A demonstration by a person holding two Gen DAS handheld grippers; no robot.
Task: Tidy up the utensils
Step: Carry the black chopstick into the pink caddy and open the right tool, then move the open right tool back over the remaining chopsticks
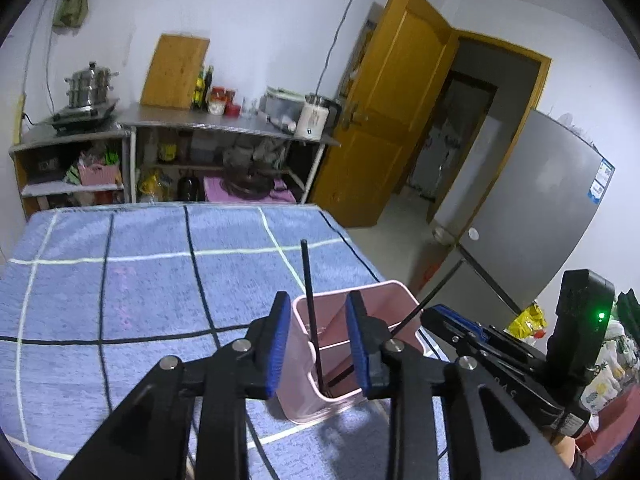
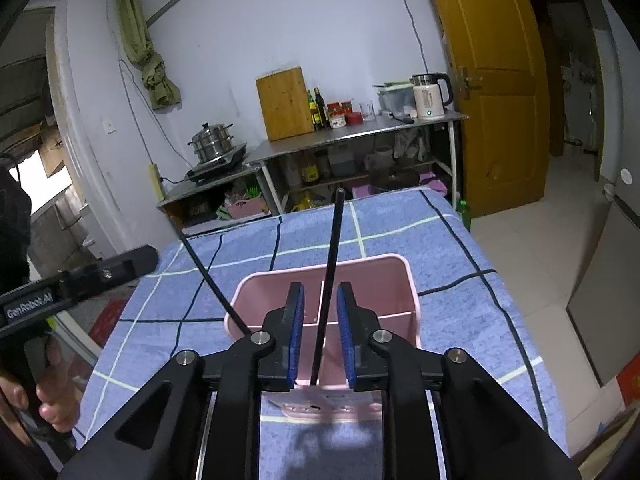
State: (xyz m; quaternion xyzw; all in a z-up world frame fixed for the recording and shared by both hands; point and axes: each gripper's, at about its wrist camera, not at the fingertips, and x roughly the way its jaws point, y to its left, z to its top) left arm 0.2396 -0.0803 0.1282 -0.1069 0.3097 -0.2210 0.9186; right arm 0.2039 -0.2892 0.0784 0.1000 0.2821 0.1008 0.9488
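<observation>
A pink divided utensil holder (image 1: 384, 304) stands on the blue checked cloth and shows in both views (image 2: 372, 280). Two black chopsticks stand in it. One chopstick (image 1: 310, 288) rises between my left gripper's open blue pads, touching neither. The other chopstick (image 1: 424, 306) leans right over the rim. In the right wrist view one chopstick (image 2: 330, 264) stands between my right gripper's open pads, free of both; the other (image 2: 208, 276) leans left. My left gripper (image 1: 318, 340) and right gripper (image 2: 320, 332) both hover over the holder, open.
The blue checked cloth (image 1: 160, 280) covers the table. Behind stand a steel counter (image 1: 224, 120) with a kettle, jars and cutting board, a steamer pot (image 1: 90, 84), a wooden door (image 1: 396, 100) and a grey fridge (image 1: 536, 216). The left gripper's body (image 2: 72, 284) shows at left.
</observation>
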